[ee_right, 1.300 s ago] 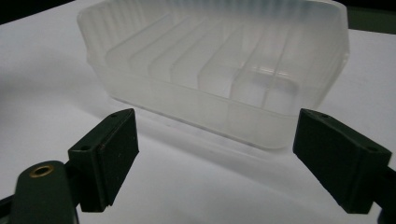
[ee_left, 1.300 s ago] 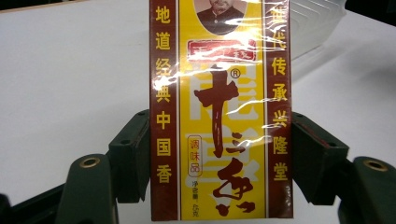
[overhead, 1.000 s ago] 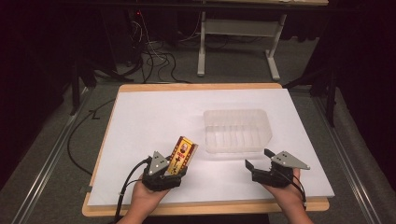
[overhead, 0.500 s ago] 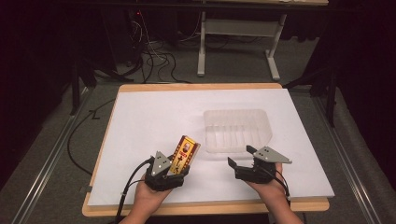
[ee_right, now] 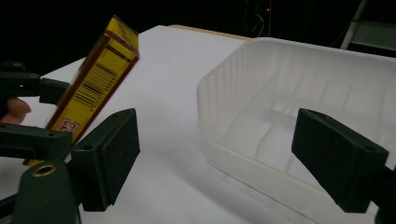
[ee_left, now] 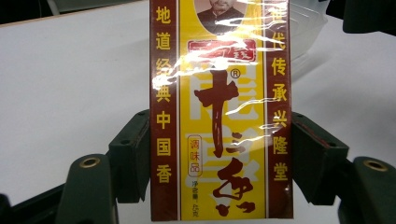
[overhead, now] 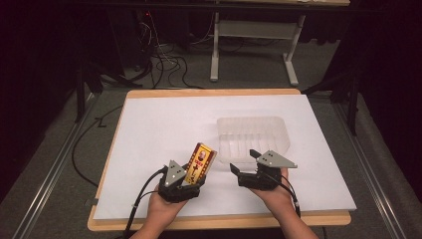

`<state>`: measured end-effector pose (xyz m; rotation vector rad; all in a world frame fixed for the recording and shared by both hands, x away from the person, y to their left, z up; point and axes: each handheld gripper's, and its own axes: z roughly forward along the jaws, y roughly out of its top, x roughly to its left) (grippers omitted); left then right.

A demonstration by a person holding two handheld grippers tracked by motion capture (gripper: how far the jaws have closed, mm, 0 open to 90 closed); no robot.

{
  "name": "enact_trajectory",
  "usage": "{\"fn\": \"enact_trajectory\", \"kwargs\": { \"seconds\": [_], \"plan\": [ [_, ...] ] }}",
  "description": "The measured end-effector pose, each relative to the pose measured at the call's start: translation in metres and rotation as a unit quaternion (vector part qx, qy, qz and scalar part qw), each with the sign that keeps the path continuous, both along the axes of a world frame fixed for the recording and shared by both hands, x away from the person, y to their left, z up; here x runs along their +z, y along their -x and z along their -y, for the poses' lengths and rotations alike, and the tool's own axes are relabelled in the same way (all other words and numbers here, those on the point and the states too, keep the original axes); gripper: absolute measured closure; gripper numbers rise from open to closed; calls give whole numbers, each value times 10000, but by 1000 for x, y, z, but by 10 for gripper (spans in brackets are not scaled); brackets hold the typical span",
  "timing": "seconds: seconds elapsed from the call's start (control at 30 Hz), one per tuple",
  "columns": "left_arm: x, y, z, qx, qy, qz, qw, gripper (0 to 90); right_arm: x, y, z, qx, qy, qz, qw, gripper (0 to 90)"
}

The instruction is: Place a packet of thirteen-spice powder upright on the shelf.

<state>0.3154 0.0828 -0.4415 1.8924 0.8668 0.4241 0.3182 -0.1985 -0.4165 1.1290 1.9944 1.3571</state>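
Right tongs (overhead: 245, 162) shifted leftward, white tabletop (overhead: 164, 124), dark room

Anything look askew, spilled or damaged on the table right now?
Nothing stands out. The yellow-and-brown carton sits squarely between the left gripper fingers, tilted only because it is held. The clear plastic tray lies flat and empty on the white sheet; the right gripper is open.

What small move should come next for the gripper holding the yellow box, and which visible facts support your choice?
Probably carry the yellow box forward and rightward toward the clear plastic tray. The left gripper already clamps the box on both sides, the tray looks empty, and the right gripper stands open near the tray's front wall, holding nothing.
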Motion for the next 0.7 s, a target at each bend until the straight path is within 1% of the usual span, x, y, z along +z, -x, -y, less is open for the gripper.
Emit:
{"fn": "enact_trajectory", "kwargs": {
  "seconds": [0.1, 0.2, 0.37, 0.43, 0.5, 0.6, 0.7],
  "plan": [
    [-1, -1, 5, -5, -13, -7, 10000, 325, 1, -1, -3, 31, -35, 25, 10000, 156],
    [-1, -1, 11, -12, 55, -61, 10000, 325, 4, -1, -6, 95, -92, 39, 9999, 156],
    [-1, 1, 22, -50, 67, 3, 10000, 325, 9, 5, -8, 214, -189, 96, 9995, 157],
    [-1, 1, 25, -71, 74, -40, 9999, 325, 10, 7, -8, 248, -231, 115, 9994, 159],
    [-3, 1, 28, -85, 49, -87, 9999, 325, 11, 9, -9, 290, -301, 97, 9991, 160],
    [-5, 1, 32, -114, -4, -96, 9999, 325, 12, 12, -12, 343, -323, 110, 9988, 162],
    [-6, 3, 37, -141, -10, -87, 9999, 325, 12, 12, -14, 381, -335, 102, 9987, 166]
  ]
}}
